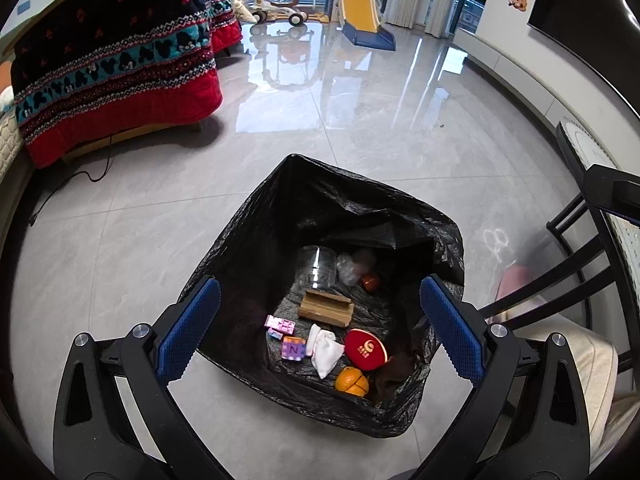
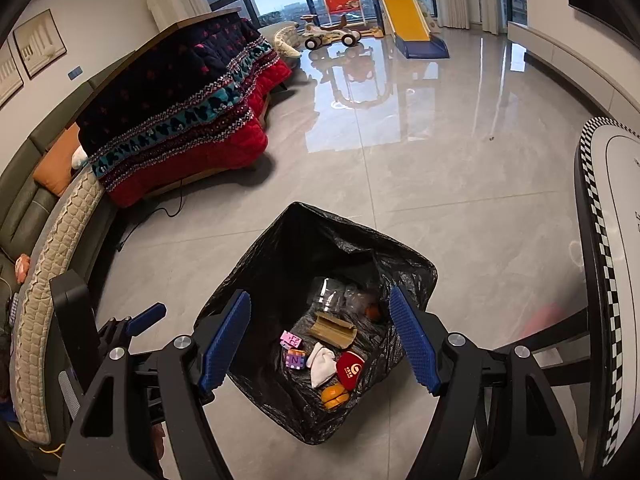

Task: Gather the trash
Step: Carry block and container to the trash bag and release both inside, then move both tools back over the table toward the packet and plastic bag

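both grippers hang wide and empty, the left gripper (image 1: 320,324) and right gripper (image 2: 320,342) poised straight above the open black trash bag (image 1: 256,216), where a clear jar (image 1: 317,266), cardboard piece (image 1: 325,308), white cloth (image 1: 324,346), red paddle (image 1: 365,349) and orange (image 1: 352,380) already lie. most of the collecting looks done; no loose litter shows on the glossy grey tile floor (image 1: 360,120) beyond them. ahead left sits a quilt-draped table (image 2: 180,112), with a toy slide (image 2: 412,24) by the far windows.
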{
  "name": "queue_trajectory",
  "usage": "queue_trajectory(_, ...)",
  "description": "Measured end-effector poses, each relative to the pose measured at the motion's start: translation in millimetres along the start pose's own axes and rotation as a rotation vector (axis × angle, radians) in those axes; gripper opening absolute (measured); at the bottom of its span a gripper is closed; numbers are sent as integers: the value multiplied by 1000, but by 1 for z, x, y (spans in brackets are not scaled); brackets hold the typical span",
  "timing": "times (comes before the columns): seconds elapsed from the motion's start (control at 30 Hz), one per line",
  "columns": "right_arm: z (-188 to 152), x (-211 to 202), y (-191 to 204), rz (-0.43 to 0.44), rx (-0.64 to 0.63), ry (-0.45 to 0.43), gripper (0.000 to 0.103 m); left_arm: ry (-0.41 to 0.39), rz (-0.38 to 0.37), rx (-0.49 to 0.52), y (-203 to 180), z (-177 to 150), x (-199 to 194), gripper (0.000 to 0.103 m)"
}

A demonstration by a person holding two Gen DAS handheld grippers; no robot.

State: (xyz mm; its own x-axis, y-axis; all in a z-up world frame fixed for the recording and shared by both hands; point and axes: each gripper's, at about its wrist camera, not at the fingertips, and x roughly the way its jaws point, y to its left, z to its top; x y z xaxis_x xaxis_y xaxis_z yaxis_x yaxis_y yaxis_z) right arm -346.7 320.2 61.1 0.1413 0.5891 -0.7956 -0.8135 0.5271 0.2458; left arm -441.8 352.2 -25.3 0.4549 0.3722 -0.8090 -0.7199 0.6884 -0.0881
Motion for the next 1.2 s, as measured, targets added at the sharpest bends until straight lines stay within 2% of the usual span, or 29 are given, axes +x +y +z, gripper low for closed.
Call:
queue_trajectory(0.23,-4,-15,-20,11,28,-22,73,-13,-22,45,-17,4,-9,97)
queue_trajectory(0.53,-6,-51,-71,-7,102,-77,73,-30,-75,152,-79,23,-17,97)
queue_trajectory(0.93,-14,-116,-171,-102,235,-169,73,-42,-227,329,-210,43,-26,97)
queue_trajectory(1.2,-34,-165,-252,-200,365,-227,73,-32,-313,477,-303,45,-30,97)
